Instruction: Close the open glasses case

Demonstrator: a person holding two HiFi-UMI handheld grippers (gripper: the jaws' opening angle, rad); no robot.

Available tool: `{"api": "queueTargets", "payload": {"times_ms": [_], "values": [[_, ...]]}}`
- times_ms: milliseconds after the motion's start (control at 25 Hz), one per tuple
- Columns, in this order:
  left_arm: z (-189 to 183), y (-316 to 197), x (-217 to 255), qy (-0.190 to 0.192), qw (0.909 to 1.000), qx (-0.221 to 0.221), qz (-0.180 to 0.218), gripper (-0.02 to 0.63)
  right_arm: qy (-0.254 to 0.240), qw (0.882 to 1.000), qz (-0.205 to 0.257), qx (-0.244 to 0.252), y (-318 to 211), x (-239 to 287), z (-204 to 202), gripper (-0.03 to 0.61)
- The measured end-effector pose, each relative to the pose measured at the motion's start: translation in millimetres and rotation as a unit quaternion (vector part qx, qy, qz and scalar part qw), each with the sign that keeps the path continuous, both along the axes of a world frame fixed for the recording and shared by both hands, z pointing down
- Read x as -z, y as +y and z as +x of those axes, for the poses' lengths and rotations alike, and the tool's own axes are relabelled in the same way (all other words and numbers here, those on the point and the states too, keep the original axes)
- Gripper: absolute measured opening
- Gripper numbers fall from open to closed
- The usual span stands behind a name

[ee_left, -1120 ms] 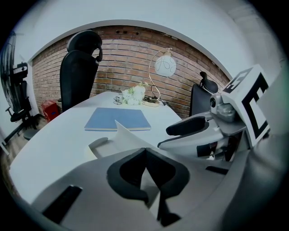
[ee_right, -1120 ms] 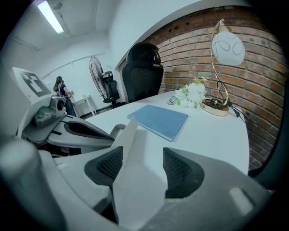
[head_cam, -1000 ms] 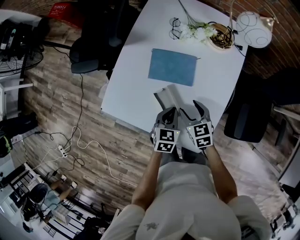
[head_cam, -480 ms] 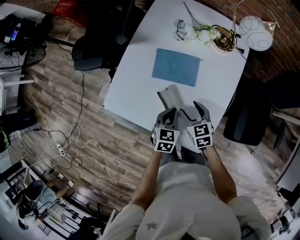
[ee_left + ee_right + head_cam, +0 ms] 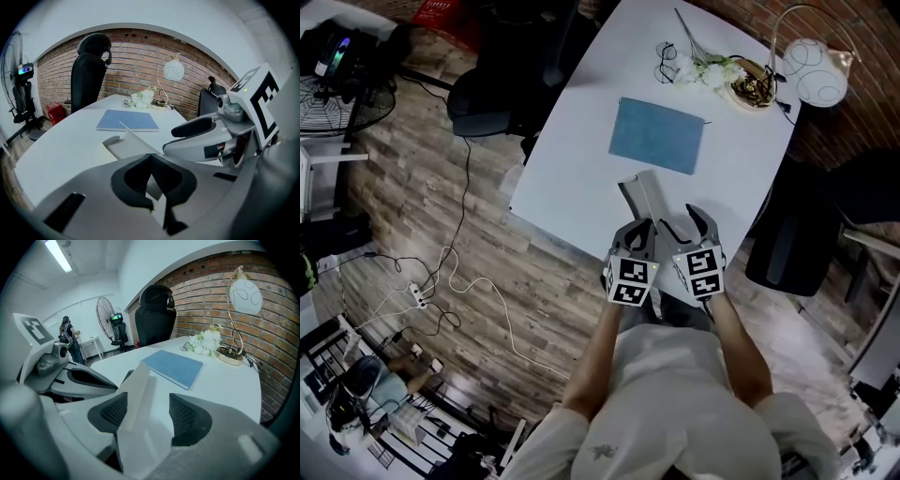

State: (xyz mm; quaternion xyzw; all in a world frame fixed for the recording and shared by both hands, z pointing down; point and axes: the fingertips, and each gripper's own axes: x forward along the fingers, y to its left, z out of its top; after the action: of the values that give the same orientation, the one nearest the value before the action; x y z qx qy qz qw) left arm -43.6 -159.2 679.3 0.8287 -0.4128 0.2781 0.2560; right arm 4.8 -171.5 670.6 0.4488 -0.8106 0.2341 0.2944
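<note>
The glasses case [image 5: 640, 194] lies open on the white table [image 5: 581, 141], close to its near edge, just below the blue notebook [image 5: 657, 136] in the middle of the head view. Both tools sit at its lower end.

The left tool [image 5: 639, 234] has its pads drawn together, and in the left gripper view a thin pale panel of the case [image 5: 124, 145] runs into them, so it appears to be pinched on that flap. The right tool [image 5: 689, 225] has its jaws apart. In the right gripper view the raised flap [image 5: 136, 390] stands between them, close against the pad at the left of the frame and clear of the other.

The case looks like a light, flat-folding kind made of stiff thin panels joined by creases. It will likely pivot easily at the folds but slide on the smooth table if pushed without a hold. The best grip is probably on a free panel edge, away from the crease. One tool would steady the base while the other swings the flap over. Hard squeezing could kink a panel.
</note>
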Motion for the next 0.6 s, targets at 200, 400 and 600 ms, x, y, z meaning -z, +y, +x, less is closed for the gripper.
{"api": "queueTargets", "payload": {"times_ms": [200, 400, 600], "values": [[-2.4, 2.0, -2.6, -0.002, 1.0000, 0.003, -0.003, 0.005, -0.005, 1.000, -0.002, 0.004, 0.0, 3.1, -5.0, 0.281], [-4.9, 3.3, -5.3, -0.003, 1.0000, 0.004, -0.004, 0.005, -0.004, 1.000, -0.001, 0.008, 0.7, 2.2, -8.2, 0.281], [-4.3, 6.3, -7.2, -0.004, 0.9999, 0.006, -0.008, 0.005, -0.002, 1.000, -0.003, 0.013, 3.1, 0.8, -7.5, 0.281]]}}
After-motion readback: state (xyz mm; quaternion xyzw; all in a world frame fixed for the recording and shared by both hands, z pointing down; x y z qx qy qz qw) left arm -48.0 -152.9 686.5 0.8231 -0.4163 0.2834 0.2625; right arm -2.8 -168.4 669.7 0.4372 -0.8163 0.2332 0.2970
